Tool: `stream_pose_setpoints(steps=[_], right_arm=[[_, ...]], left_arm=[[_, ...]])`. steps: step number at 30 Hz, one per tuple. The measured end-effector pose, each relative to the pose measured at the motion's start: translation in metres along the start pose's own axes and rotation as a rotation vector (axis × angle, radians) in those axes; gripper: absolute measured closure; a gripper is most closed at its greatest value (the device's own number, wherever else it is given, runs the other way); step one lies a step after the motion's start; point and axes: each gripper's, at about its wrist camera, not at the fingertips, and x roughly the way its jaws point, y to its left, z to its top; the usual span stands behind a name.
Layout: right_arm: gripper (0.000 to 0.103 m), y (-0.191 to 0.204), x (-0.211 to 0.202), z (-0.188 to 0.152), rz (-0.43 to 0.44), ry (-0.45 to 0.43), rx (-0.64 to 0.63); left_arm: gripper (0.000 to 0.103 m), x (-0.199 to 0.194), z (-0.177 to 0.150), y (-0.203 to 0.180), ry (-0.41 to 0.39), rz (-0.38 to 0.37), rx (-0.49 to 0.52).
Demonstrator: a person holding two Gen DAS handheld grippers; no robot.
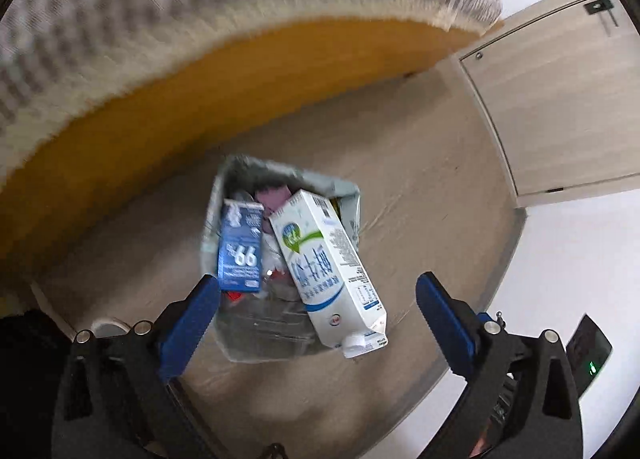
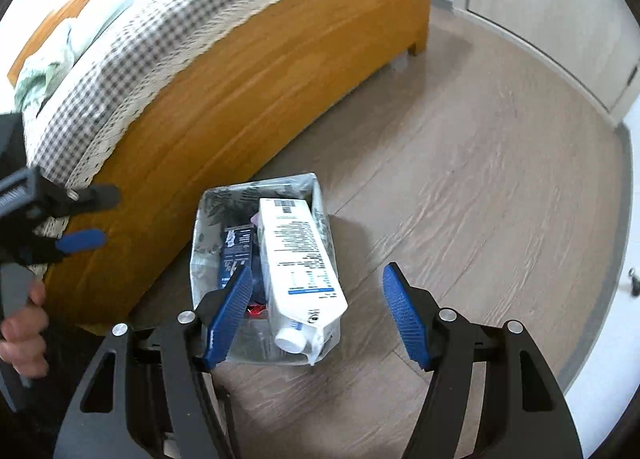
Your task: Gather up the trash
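Trash bin on the floor holds a milk carton and blue box. Left gripper and right gripper both hang above it, jaws apart, empty.

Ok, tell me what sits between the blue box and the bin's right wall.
The white milk carton, leaning cap-down in the trash bin, fills that stretch beside the blue box. Both wrist views show it.

I count one trash bin on my feeds, lined with one bag. Inside it I see one white milk carton and one blue box; some smaller red and pink scraps lie under them, too jumbled to count. I have two grippers in view, each with two blue pads.
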Motion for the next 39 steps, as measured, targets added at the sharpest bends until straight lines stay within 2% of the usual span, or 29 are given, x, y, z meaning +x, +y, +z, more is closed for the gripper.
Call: stream_pose_setpoints(steps=[5,12,14,20,27,31,34,39], right_arm=[[0.038,0.035,-0.014,0.016,-0.068,0.015,-0.086],[0.035,0.068,-0.047,0.031,-0.184,0.007,-0.112],[0.031,0.079,-0.061,0.034,-0.193,-0.023,-0.114],[0.031,0.139,-0.098,0.058,-0.204,-0.118,-0.168],[0.031,0.254,-0.126,0.102,-0.129,-0.233,-0.290],[0.031,0.338,-0.132,0.128,-0.025,-0.270,-0.365],[0.031,0.404,-0.137,0.146,0.074,-0.301,-0.429],[0.031,0.503,-0.139,0.169,0.178,-0.347,-0.530]], left_arm=[[0.008,-0.043,0.000,0.018,-0.062,0.007,0.076],[0.008,-0.081,-0.005,0.034,-0.081,0.030,0.192],[0.008,-0.101,-0.006,0.038,-0.124,0.033,0.225],[0.008,-0.180,0.000,0.066,-0.291,0.039,0.244],[0.008,-0.283,0.012,0.123,-0.512,0.112,0.219],[0.008,-0.340,0.020,0.173,-0.619,0.166,0.154],[0.008,-0.382,0.027,0.219,-0.700,0.234,0.090],[0.008,-0.428,0.042,0.290,-0.740,0.329,-0.030]])
